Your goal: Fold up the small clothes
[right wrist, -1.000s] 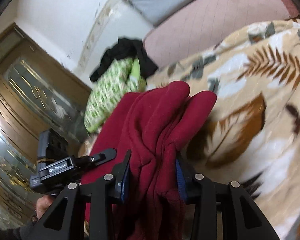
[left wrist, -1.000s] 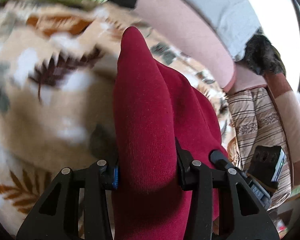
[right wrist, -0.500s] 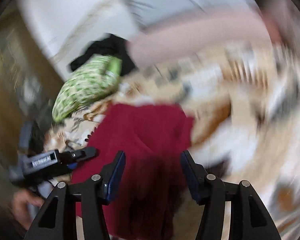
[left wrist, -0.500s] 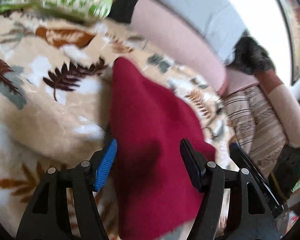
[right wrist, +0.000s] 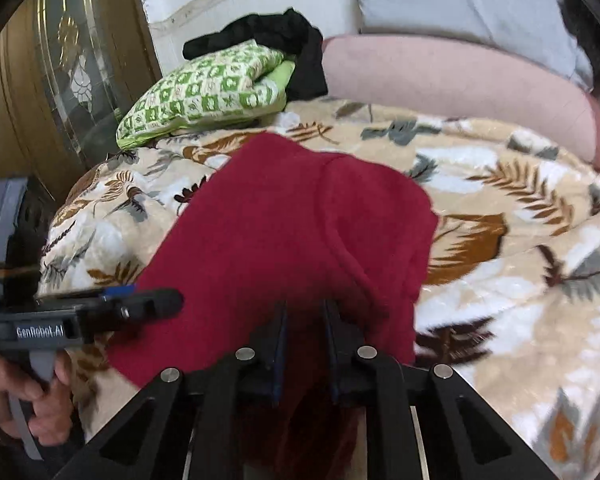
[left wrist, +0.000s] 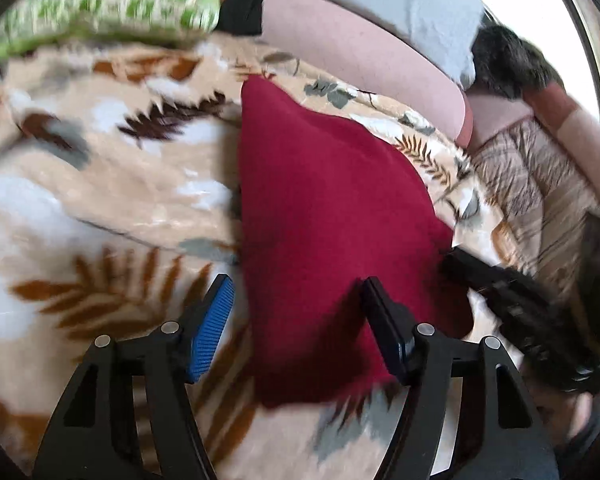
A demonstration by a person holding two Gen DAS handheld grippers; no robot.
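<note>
The red fleece garment lies spread on the leaf-print blanket, near its front edge. The right gripper is closing narrow on the near hem; the left gripper, jaws opening wide, straddles cloth unpinched. A fold seems underway; next, carry the hem across.

garment: deep red, plain | blanket under garment: beige with white, brown and grey leaf print | pillow beyond garment: green-and-white checks | cloth behind pillow: black | bolster beyond garment: pale pink, possibly faint grid
</note>
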